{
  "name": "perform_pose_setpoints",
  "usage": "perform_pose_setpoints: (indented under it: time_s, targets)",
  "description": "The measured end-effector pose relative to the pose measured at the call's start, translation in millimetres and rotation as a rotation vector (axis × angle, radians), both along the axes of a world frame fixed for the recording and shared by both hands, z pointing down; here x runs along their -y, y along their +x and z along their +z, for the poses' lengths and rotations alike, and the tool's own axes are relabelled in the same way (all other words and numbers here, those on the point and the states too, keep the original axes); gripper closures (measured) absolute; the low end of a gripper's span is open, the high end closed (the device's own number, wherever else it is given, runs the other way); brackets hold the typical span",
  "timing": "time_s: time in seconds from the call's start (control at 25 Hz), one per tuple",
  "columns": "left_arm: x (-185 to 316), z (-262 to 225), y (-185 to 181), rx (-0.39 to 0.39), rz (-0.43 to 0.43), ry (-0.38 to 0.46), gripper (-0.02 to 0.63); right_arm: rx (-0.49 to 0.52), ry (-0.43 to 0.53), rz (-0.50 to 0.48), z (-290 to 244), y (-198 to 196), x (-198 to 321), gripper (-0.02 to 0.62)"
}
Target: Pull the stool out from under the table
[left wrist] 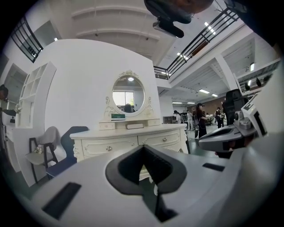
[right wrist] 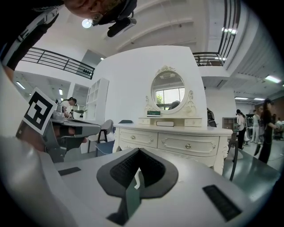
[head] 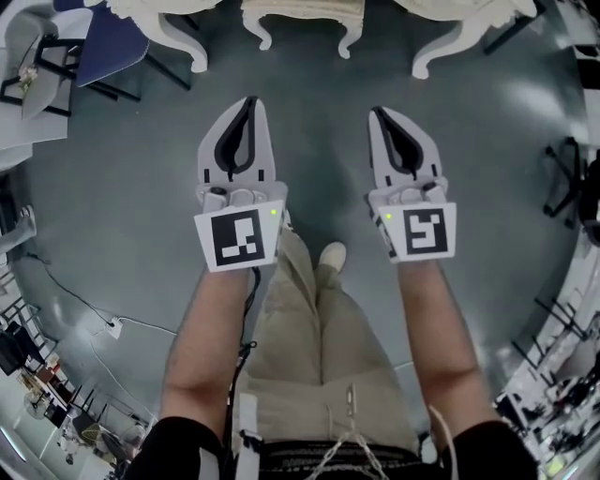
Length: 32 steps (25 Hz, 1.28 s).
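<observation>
Head view first: the grey-and-white left gripper (head: 249, 103) and its twin, the right gripper (head: 377, 112), are both clenched tight with nothing between the jaws, held out side by side above the smooth grey floor (head: 309, 141); ahead, well apart from both tips, the cream carved stool (head: 302, 17) with curled legs sits tucked between the front legs of the cream ornate dressing table (right wrist: 174, 142); I'd judge it rigid painted wood, fairly hefty, likely to slide rather than tip if dragged low; best hold looks like the front seat rail or one front leg per gripper, jaws opened first. Writing? A small green tag (right wrist: 154, 113) under the oval mirror (right wrist: 167, 91) is too small to read; the black-and-white marker cubes (head: 239, 239) carry patterns only.
</observation>
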State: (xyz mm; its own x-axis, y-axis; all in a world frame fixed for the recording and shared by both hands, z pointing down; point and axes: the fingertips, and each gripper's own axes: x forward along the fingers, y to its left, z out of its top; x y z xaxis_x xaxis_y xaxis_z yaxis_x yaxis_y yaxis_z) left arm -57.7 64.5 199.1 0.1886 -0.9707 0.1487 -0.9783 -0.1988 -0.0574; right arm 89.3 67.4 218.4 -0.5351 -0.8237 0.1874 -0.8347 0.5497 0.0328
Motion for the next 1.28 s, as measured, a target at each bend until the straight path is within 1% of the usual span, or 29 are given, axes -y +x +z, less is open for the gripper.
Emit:
perform_pose_setpoints:
  time_s: [0.32, 0.48, 0.76, 0.92, 1.04, 1.16, 1.28]
  targets:
    - [41, -7, -10, 0.017, 0.057, 0.016, 0.603, 0.012, 0.0, 0.046, -10, -18, 38, 0.594]
    - [61, -5, -24, 0.014, 0.073, 0.008, 0.603, 0.007, 0.006, 0.051, -11, -35, 57, 0.594]
    - [94, -1, -42, -0.003, 0.099, -0.008, 0.603, 0.006, 0.005, 0.089, -15, -52, 90, 0.594]
    - [107, -1, -49, 0.014, 0.121, -0.016, 0.603, -0.004, 0.004, 0.093, -19, -61, 103, 0.594]
    - [114, -1, -56, 0.009, 0.127, -0.019, 0.603, -0.001, 0.017, 0.102, -26, -68, 109, 0.594]
    - [122, 3, -61, 0.012, 0.123, -0.029, 0.603, 0.007, 0.024, 0.104, -31, -71, 112, 0.594]
    - [128, 8, -60, 0.008, 0.117, -0.037, 0.603, 0.005, 0.017, 0.112, -30, -63, 115, 0.594]
